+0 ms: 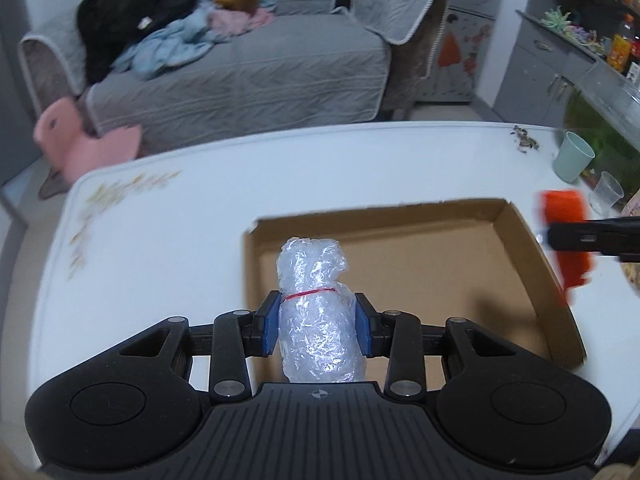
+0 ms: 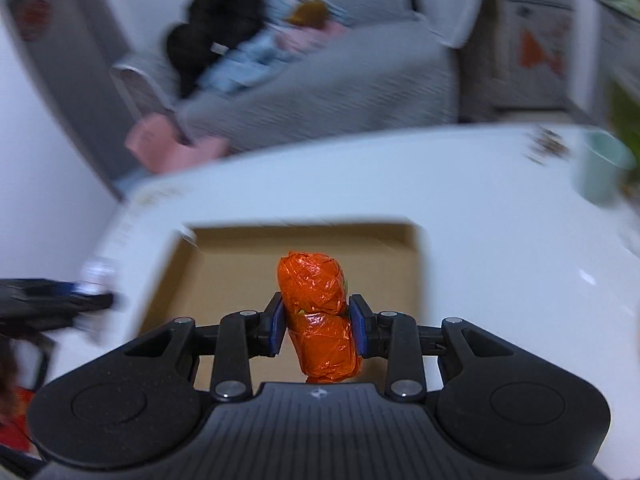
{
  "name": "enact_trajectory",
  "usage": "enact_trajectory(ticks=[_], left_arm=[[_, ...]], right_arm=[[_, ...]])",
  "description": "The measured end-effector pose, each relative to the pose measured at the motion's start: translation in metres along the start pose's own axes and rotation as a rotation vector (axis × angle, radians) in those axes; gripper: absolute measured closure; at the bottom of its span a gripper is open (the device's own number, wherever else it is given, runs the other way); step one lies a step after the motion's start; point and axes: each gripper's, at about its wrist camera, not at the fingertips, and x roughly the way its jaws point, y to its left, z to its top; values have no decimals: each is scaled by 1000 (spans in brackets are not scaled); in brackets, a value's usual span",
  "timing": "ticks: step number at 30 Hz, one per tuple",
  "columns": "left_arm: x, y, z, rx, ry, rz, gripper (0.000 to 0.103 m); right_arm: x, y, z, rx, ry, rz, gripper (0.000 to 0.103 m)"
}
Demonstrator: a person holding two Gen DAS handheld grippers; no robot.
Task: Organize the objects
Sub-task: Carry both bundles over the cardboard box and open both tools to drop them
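At centre frame in both views, a shallow cardboard box (image 1: 460, 264) lies open on the white table (image 1: 168, 248), nothing resting inside. Above it, the left gripper (image 1: 316, 326) clamps a clear plastic-wrapped bundle (image 1: 318, 320), while the right gripper (image 2: 318, 326) clamps an orange-wrapped bundle (image 2: 316, 312).

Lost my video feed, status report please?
Left gripper shut on clear bundle. Right gripper shut on orange bundle. Both over cardboard box; nothing in the way.
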Motion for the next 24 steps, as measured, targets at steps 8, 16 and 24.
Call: enact_trajectory(ticks=[8, 16, 24], left_arm=[[71, -8, -15, 127, 16, 45, 59], [85, -3, -12, 93, 30, 29, 59], [84, -7, -13, 127, 22, 91, 56]], right_arm=[[86, 30, 19, 30, 97, 56, 73], [92, 43, 17, 18, 160, 30, 73], [108, 44, 20, 55, 193, 39, 70]])
